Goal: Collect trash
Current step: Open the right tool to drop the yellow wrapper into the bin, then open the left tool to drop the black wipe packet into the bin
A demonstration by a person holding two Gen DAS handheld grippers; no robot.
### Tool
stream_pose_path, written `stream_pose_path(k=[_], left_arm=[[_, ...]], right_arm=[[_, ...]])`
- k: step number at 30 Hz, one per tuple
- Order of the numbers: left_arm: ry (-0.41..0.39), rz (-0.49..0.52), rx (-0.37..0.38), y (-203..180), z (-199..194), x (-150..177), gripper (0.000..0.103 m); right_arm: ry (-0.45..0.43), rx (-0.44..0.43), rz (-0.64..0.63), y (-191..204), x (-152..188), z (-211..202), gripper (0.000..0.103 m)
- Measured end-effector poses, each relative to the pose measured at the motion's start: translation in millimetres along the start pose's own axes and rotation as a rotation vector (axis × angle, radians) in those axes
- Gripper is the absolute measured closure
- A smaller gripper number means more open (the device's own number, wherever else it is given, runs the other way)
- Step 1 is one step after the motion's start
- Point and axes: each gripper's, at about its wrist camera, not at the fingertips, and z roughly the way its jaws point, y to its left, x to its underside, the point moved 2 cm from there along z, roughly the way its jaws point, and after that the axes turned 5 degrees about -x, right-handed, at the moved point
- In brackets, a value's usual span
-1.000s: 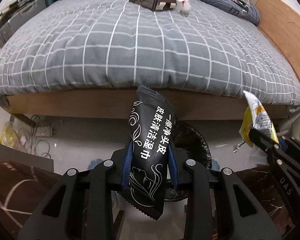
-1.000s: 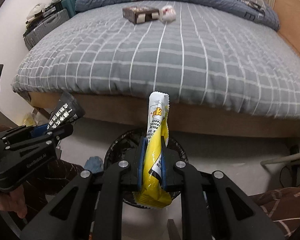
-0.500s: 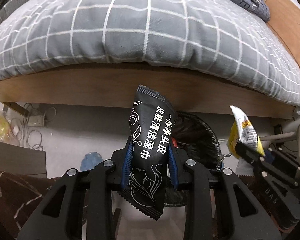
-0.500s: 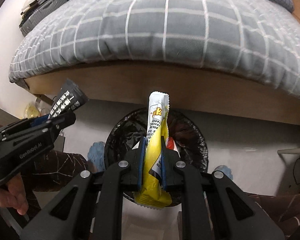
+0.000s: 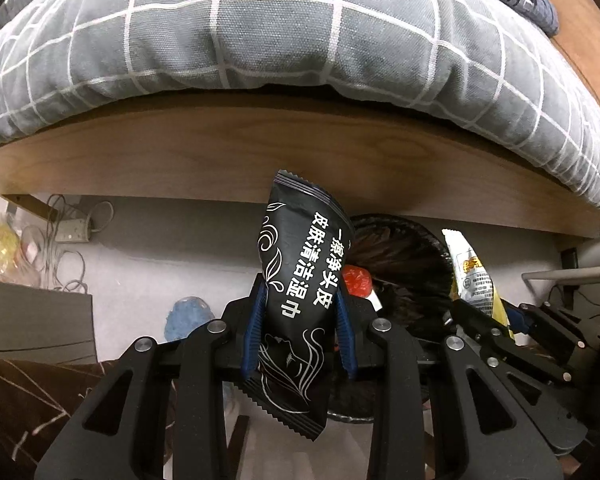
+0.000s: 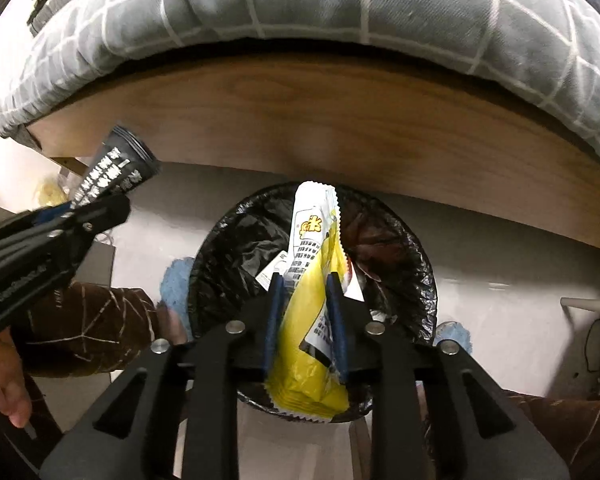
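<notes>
My left gripper (image 5: 299, 304) is shut on a black wet-wipe packet (image 5: 300, 280) with white Chinese text, held upright. It also shows at the left of the right wrist view (image 6: 112, 176). My right gripper (image 6: 305, 292) is shut on a yellow and white snack wrapper (image 6: 312, 280), held over a round bin lined with a black bag (image 6: 404, 248). In the left wrist view the bin (image 5: 412, 256) lies just beyond and right of the black packet, with red and white trash (image 5: 356, 280) inside, and the yellow wrapper (image 5: 472, 272) is at its right edge.
The wooden bed frame (image 5: 180, 152) with a grey checked duvet (image 5: 260, 28) overhangs just behind the bin. A power strip and cables (image 5: 72, 232) lie on the floor at left. Blue slippers (image 5: 188, 316) sit beside the bin. A dark box (image 5: 32, 316) stands at left.
Both grippers have moved down and forward toward the bin under the bed edge. The bed top has left view; the bin now fills more of both views. Both packets stay gripped.
</notes>
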Motion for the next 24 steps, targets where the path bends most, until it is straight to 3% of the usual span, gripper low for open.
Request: stream_pose_path(k=[6, 13, 15, 17, 24], left_arm=[[0.013, -0.009, -0.012, 13.5, 8.6, 0.8, 0.072], [0.024, -0.014, -0.021, 20.4, 11.3, 3.6, 0.072], [0.023, -0.015, -0.02, 17.0, 9.3, 3.1, 0.072], [0.023, -0.013, -0.021, 14.8, 8.8, 3.4, 0.072], [0.026, -0.004, 0.0, 4.3, 7.9, 1.3, 0.072]], right_arm=[[0.007, 0.009, 0.001, 2.8, -0.8, 8.4, 0.057], [0.002, 0.027, -0.004, 6.1, -1.7, 7.9, 0.047], [-0.003, 0.027, -0.003, 5.9, -1.7, 6.4, 0.036], [-0.008, 0.036, -0.002, 4.9, -2.0, 3.4, 0.034], [-0.076, 0.071, 0.014, -8.3, -4.1, -23.0, 0.017]])
